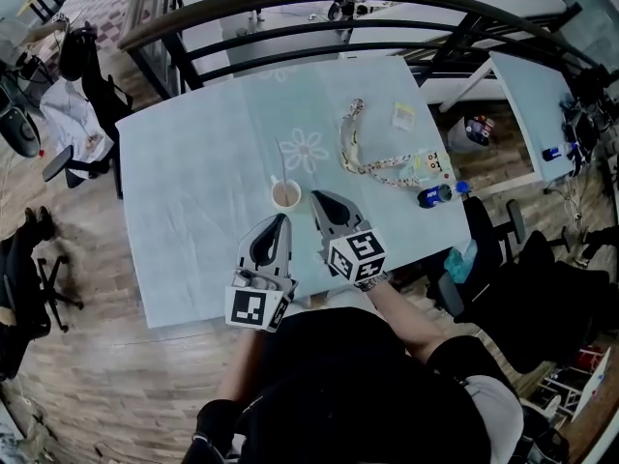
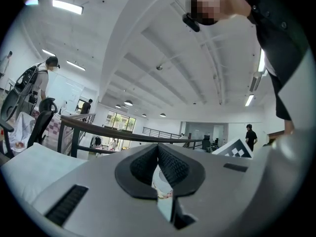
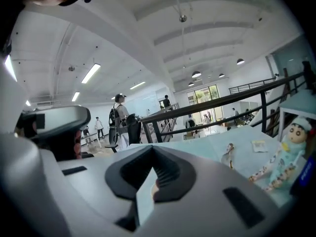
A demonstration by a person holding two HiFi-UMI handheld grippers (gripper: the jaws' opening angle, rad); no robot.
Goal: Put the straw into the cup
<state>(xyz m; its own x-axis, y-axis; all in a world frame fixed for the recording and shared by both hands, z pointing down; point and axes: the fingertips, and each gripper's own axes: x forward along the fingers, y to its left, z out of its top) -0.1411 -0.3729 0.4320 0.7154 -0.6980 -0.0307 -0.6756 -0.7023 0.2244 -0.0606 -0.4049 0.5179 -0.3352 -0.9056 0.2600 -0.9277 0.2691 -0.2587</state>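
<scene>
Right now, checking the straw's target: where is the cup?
Head view: the cup stands on the pale blue table, just beyond the tips of the left gripper and right gripper, left of the patterned lanyard.

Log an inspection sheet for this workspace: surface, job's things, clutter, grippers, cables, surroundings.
Surface: table under a pale blue cloth with a flower print.
Job's things: cup near the front edge; straw appears to stand in it.
Clutter: lanyard, card, doll and blue bottle, all right of the cup.
Grippers: left gripper and right gripper both shut, nothing held, tips near the cup.
Cables: nothing seen.
Surroundings: railing behind the table, chair at left, people far off.
</scene>
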